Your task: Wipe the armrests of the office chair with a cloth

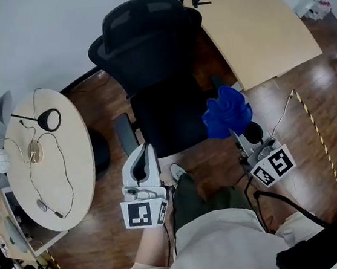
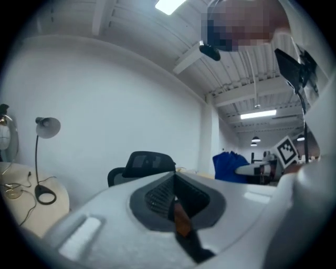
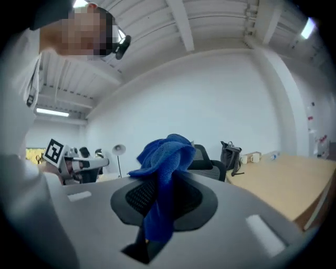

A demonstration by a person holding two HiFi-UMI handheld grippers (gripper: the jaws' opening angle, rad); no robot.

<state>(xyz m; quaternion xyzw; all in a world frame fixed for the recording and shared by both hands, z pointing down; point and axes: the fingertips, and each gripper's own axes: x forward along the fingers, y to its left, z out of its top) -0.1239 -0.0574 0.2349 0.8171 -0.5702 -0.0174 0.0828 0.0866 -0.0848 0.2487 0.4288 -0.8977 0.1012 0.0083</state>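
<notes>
Head view: your right gripper [image 1: 236,130] holds the blue cloth [image 1: 226,110] at the right edge of the office chair [image 1: 149,48], and the cloth mostly hides the arm on that side (the other armrest [image 1: 124,134] lies just ahead of your left gripper [image 1: 144,158], running away from you). Left gripper view: the jaws are pressed together with nothing between them. Right gripper view: the jaws are clamped on the cloth [image 3: 165,157].

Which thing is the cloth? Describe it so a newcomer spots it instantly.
Find the black office chair in the middle of the head view. Just right of its seat, the right gripper is shut on a bunched cloth. Its ruffled bright blue stands out against the black chair and brown floor.
</notes>
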